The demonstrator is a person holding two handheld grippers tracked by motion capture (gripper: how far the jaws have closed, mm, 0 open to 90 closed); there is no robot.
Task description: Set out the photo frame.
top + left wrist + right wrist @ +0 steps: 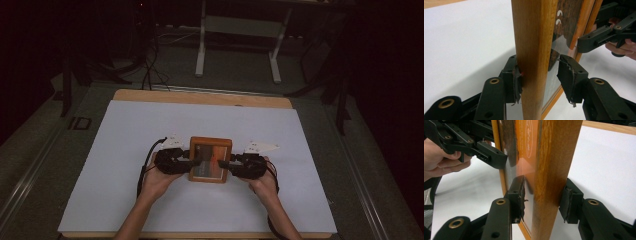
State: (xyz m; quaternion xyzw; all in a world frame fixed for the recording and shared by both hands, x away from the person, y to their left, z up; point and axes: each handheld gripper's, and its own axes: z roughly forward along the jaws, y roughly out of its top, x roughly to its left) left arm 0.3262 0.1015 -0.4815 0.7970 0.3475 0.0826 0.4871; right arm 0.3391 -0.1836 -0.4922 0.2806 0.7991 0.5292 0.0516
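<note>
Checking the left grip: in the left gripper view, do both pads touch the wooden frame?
No; one pad touches the wooden frame, the other stands apart.

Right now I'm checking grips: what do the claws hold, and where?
The wooden picture frame: right claw clamps one side rail; left claw straddles the opposite rail, one pad off.

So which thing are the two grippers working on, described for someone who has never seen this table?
On the white sheet that covers the wooden table, look near the middle, between the two black grippers. There stands a small square picture frame of orange-brown wood with a glass front over a dark and orange picture, the one object on the sheet.
</note>
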